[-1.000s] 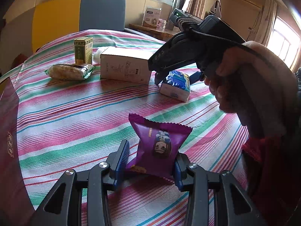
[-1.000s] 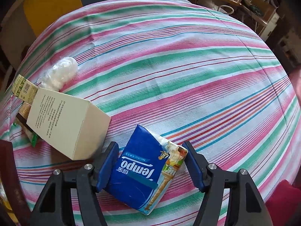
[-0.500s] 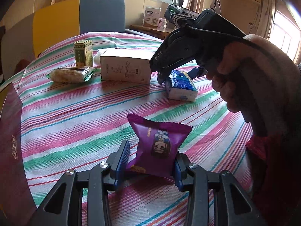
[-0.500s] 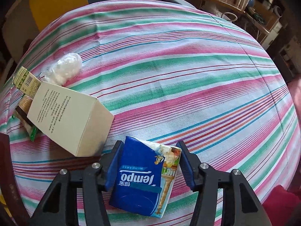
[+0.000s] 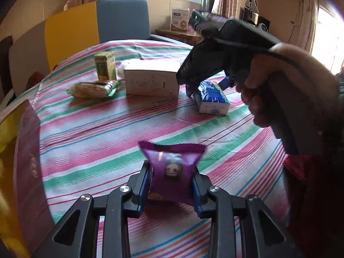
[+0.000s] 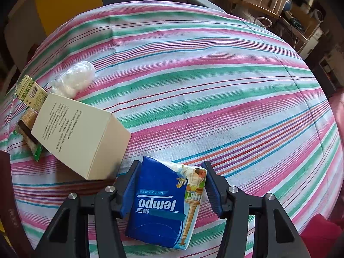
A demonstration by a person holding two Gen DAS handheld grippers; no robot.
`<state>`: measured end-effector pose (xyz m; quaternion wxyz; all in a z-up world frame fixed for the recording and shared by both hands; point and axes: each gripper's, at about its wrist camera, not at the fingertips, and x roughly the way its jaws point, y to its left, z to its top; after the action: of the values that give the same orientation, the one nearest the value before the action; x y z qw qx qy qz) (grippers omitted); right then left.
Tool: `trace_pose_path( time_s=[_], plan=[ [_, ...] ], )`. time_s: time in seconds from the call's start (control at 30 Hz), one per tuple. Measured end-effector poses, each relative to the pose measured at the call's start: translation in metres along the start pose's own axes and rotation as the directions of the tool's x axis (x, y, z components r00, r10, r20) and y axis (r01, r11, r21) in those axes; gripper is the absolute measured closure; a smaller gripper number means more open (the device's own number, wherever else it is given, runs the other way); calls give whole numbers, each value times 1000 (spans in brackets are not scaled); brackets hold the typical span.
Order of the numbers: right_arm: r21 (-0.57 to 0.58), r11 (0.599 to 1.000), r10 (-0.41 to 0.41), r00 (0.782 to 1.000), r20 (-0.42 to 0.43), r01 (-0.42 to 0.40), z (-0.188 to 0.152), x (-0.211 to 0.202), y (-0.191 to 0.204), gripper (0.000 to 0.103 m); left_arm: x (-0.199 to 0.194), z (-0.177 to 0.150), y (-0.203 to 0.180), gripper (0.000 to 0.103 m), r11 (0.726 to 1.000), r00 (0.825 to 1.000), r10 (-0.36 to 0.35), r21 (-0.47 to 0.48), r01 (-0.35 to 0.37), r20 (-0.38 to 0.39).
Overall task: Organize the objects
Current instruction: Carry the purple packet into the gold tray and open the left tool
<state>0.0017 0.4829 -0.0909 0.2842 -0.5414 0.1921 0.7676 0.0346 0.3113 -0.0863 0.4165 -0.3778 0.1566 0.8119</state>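
The left gripper [image 5: 172,185] is clamped on the purple snack [image 5: 173,169], both blue pads pressed against the packet's sides. The snack stands upright between the pads over the striped cloth [image 5: 96,129]; whether its lower edge touches the cloth cannot be told.

The white box [image 5: 152,81] serves as the landmark. The left gripper and snack lie well in front of it. A dark red panel [image 5: 30,161] with a yellow surface beyond it fills the left edge of the left wrist view, well left of the box.

The right gripper [image 6: 169,185] has closed on the tissue pack [image 6: 165,202], its pads bearing on the pack's two long sides. In the left wrist view the pack [image 5: 211,97] sits just to the right of the box, near its front right corner, with the right gripper [image 5: 191,90] angled down onto it and the right hand [image 5: 286,86] around the handle.

A wrapped cake [image 5: 94,88] lies just left of the box, on the cloth. A green carton [image 5: 105,68] stands upright behind the cake, left of the box's rear. In the right wrist view a clear bag [image 6: 75,80] lies close against the box's far side.

Beyond the box, past the table edge, stands a chair [image 5: 122,19].
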Motion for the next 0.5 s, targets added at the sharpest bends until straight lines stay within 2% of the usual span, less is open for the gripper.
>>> trace_pose_path(
  time_s=[0.3, 0.5],
  plan=[
    [-31, 999, -9, 1000, 22, 9, -13, -7, 7, 47, -56, 16, 6, 72, 1000, 994, 12, -30, -9, 109],
    [-40, 999, -12, 999, 32, 13, -20, -8, 10, 47, -85, 19, 23, 72, 997, 988, 41, -68, -31, 148]
  ],
)
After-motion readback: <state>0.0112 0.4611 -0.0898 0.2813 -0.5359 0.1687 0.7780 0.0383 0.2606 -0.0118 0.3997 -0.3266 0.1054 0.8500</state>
